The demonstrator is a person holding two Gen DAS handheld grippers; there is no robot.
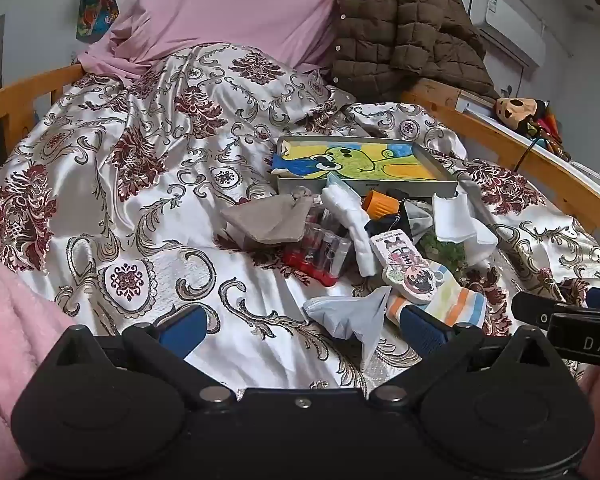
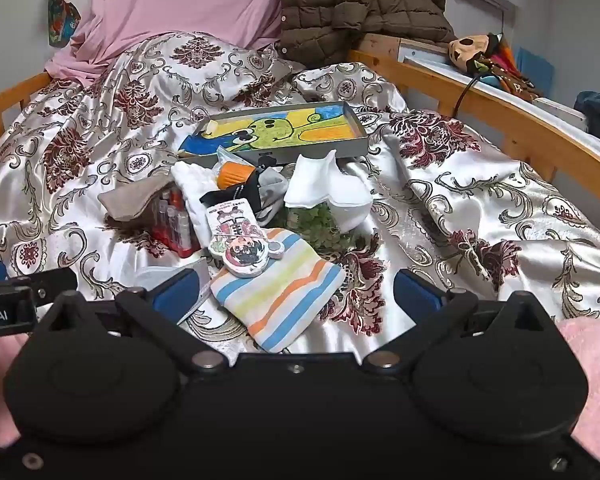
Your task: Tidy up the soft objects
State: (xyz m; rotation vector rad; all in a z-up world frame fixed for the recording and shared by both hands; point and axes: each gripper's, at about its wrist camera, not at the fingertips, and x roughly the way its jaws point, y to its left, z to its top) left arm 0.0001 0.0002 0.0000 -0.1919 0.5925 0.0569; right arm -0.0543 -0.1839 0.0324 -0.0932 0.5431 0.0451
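A pile of small things lies on the bed quilt [image 1: 139, 184]. It holds a striped sock [image 2: 279, 296], white socks [image 2: 328, 188], a grey cloth [image 1: 267, 220], a pale blue face mask [image 1: 352, 316], a cartoon plush tag [image 2: 239, 240] and a red box of tubes [image 1: 320, 252]. A grey tray [image 2: 283, 136] with a frog drawing sits behind the pile. My left gripper [image 1: 304, 328] is open and empty, with the mask between its fingers. My right gripper [image 2: 295, 292] is open and empty, around the near end of the striped sock.
A pink pillow [image 1: 235, 4] and a brown quilted jacket [image 1: 404, 24] lean at the head of the bed. Wooden rails [image 2: 500, 112] run along both sides. A pink fleece [image 1: 7, 336] lies at the near edge. A doll [image 2: 476, 52] sits on the right ledge.
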